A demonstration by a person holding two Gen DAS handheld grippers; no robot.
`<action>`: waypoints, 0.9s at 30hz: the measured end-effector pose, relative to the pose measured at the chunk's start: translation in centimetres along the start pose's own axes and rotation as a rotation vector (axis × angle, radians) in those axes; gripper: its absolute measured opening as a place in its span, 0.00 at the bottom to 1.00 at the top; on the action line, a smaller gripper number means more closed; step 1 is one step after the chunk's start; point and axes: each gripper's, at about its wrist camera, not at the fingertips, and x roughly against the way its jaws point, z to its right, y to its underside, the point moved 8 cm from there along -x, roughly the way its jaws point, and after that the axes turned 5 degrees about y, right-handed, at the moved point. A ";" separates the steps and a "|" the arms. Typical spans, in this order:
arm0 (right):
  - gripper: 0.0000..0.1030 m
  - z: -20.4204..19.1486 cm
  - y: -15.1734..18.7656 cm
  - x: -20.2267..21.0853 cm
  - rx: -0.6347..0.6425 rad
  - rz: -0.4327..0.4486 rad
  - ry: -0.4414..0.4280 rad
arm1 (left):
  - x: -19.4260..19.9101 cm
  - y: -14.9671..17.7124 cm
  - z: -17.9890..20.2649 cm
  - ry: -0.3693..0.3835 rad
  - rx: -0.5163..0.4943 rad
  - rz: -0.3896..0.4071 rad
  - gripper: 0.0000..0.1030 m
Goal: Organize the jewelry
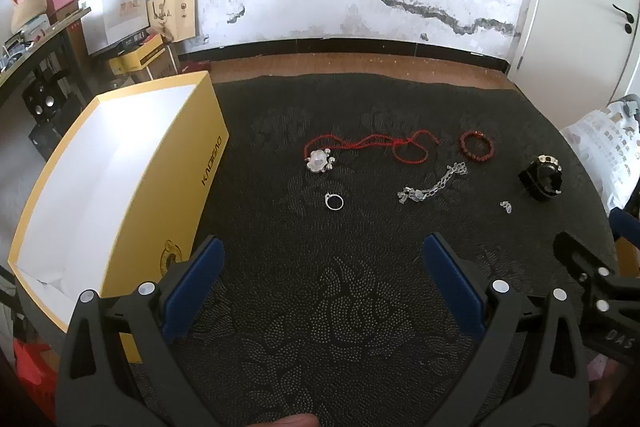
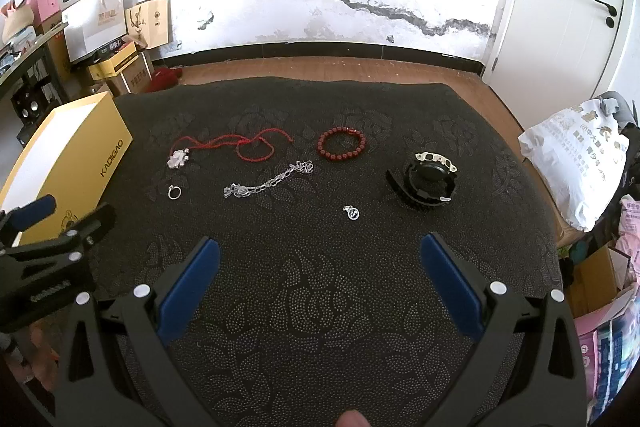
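On the dark patterned cloth (image 1: 320, 307) lie a red cord necklace with a white pendant (image 1: 320, 159) (image 2: 179, 158), a silver ring (image 1: 334, 202) (image 2: 174, 192), a silver chain (image 1: 434, 183) (image 2: 267, 183), a red bead bracelet (image 1: 476, 146) (image 2: 341, 144), a small silver charm (image 1: 506, 206) (image 2: 352, 213) and a black watch (image 1: 541, 177) (image 2: 425, 182). An open yellow box (image 1: 168, 163) (image 2: 102, 151) with a white inside stands at the left. My left gripper (image 1: 322, 259) and my right gripper (image 2: 320, 259) are both open and empty, near the cloth's front, short of the jewelry.
A white plastic bag (image 2: 576, 163) sits off the cloth's right edge. Boxes and paper bags (image 1: 120, 15) are stacked at the back left. A wooden floor (image 2: 320, 67) and a white wall lie beyond the cloth. Each gripper shows at the edge of the other's view.
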 end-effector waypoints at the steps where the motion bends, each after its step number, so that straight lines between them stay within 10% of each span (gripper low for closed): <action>1: 0.94 0.1 -0.1 0.0 0.000 0.003 0.001 | -0.2 0.0 0.0 0.000 0.002 -0.004 0.94; 27: 0.94 2.5 -0.1 -3.1 -0.073 -0.079 -0.012 | -16.6 -4.7 -1.0 -0.042 -0.040 -0.142 0.94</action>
